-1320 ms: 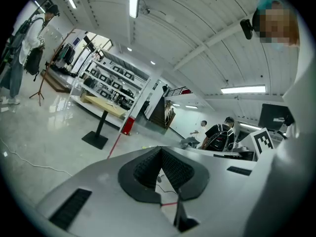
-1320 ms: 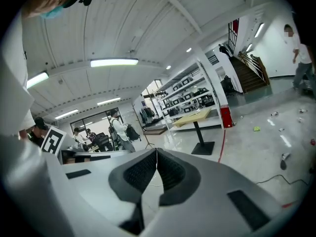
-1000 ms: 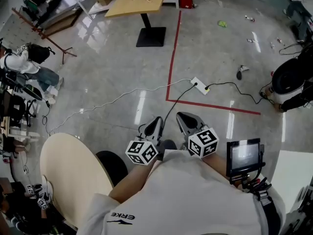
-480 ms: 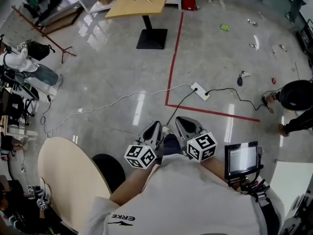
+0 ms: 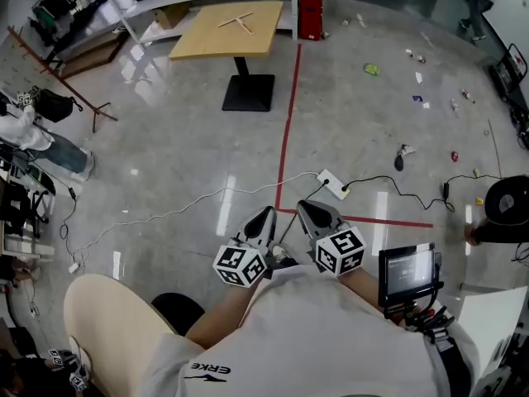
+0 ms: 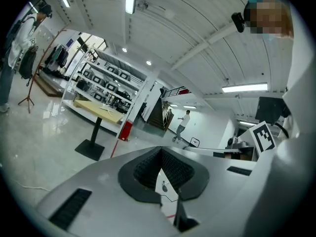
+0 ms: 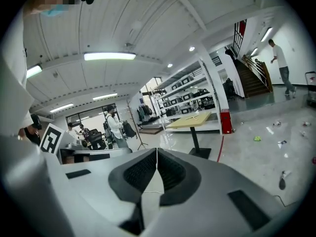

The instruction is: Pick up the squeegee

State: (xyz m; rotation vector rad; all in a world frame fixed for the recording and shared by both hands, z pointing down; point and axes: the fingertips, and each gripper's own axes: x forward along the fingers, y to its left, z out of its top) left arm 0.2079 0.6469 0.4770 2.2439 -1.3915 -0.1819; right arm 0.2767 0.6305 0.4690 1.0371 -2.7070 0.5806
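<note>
The squeegee (image 5: 238, 19) is a pale T-shaped tool lying on a yellow square table (image 5: 207, 40) far ahead; it also shows small on that table (image 7: 190, 121) in the right gripper view. My left gripper (image 5: 266, 215) and right gripper (image 5: 307, 208) are held side by side close to the person's body, above the grey floor and well short of the table. Both are shut with nothing between the jaws. In the left gripper view the left gripper (image 6: 160, 149) has its pads meeting at the tip, and the right gripper (image 7: 157, 150) stands the same.
A white power strip (image 5: 334, 184) with black and white cables lies on the floor just ahead, beside a red tape line (image 5: 288, 131). A round beige table (image 5: 99, 321) is at lower left. Litter dots the floor at right. A red cabinet (image 5: 311, 11) stands behind the yellow table.
Both grippers have been carried forward together over the floor toward the yellow table and power strip. Their jaws stay shut. The dark-clad person at right now sits further to the edge.
</note>
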